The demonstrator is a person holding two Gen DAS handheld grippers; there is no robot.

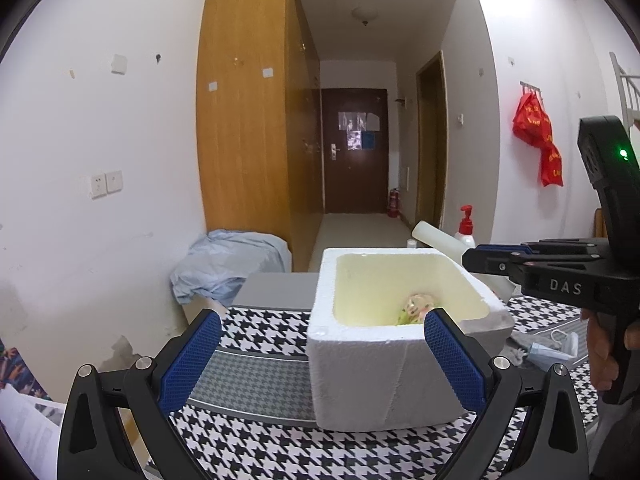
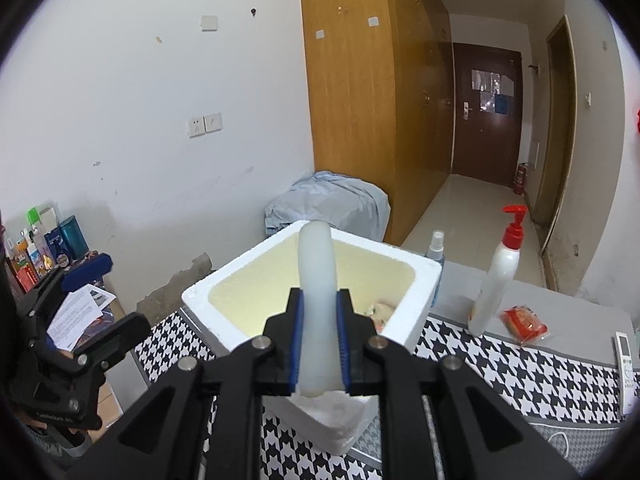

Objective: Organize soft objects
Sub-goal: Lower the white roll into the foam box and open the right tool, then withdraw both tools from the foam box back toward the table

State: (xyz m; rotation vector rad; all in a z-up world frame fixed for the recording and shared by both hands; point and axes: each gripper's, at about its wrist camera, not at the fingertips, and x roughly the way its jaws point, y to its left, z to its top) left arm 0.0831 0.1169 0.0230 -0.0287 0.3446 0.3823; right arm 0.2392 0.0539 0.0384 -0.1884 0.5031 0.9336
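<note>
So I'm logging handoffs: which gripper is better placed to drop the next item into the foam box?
Right. The right gripper is shut on the white foam tube, held over the foam box. The left gripper is open, empty, beside the box.

Your left gripper (image 1: 322, 354) is black with bumpy blue pads and shiny round screws; your right gripper (image 2: 319, 340) looks the same.

Home, wardrobe (image 1: 244, 120) (wooden), entry door (image 1: 355, 152)

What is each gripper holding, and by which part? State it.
The right gripper is clamped near one end of a white foam tube, above the foam box. The left gripper is open and holds nothing.
</note>
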